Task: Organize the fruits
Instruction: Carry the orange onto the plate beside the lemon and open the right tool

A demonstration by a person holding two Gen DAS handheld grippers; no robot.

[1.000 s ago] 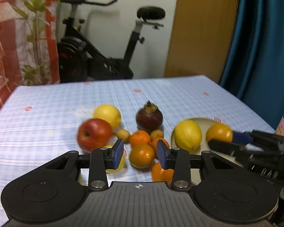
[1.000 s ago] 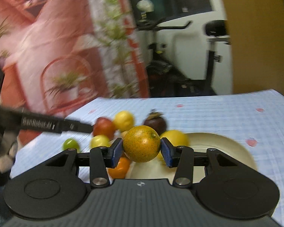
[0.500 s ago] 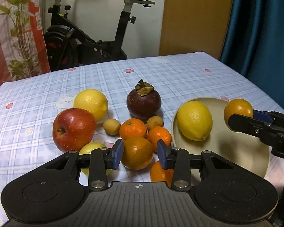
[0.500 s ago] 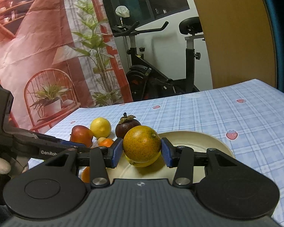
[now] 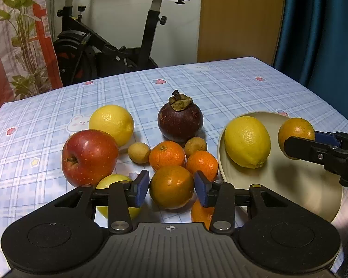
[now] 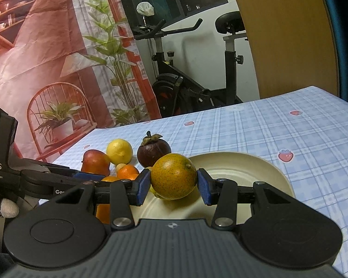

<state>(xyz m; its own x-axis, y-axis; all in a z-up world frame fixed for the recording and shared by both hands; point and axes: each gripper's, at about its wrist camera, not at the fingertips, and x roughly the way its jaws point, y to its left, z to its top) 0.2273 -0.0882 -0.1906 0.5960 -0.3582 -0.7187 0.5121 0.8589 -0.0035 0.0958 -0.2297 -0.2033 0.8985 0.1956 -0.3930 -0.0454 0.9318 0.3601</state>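
My surface (image 5: 220,88) has a light blue checked cloth on it, with little pink strawberries, a white bunny and a star printed on it. Behind it I see a black exercise bike (image 5: 109,46) by a white wall, a flat brown wooden panel (image 5: 239,18), a dark teal curtain (image 5: 324,30), and a red and white printed sheet with a green plant (image 6: 46,46).

My left tool (image 5: 171,187) is spread wide around a dark orange round fruit (image 5: 171,186) that sits on the cloth. I cannot tell if the blue pads touch it.

Around it lie a big red apple (image 5: 89,156), a yellow lemon (image 5: 111,124), a dark purple mangosteen with a dry brown cap (image 5: 179,120), two small orange tangerines (image 5: 167,155), two little tan round fruits (image 5: 139,152), and a pale yellow fruit (image 5: 114,185) just behind the left pad. One more orange fruit (image 5: 200,212) is partly hidden by the tool.

To the right is a round cream plate (image 5: 301,190). A second yellow lemon (image 5: 247,141) lies on it.

My right tool (image 6: 173,183) pinches a speckled orange-green round fruit (image 6: 173,176) between its blue pads, just over the near side of the plate, right by that lemon.
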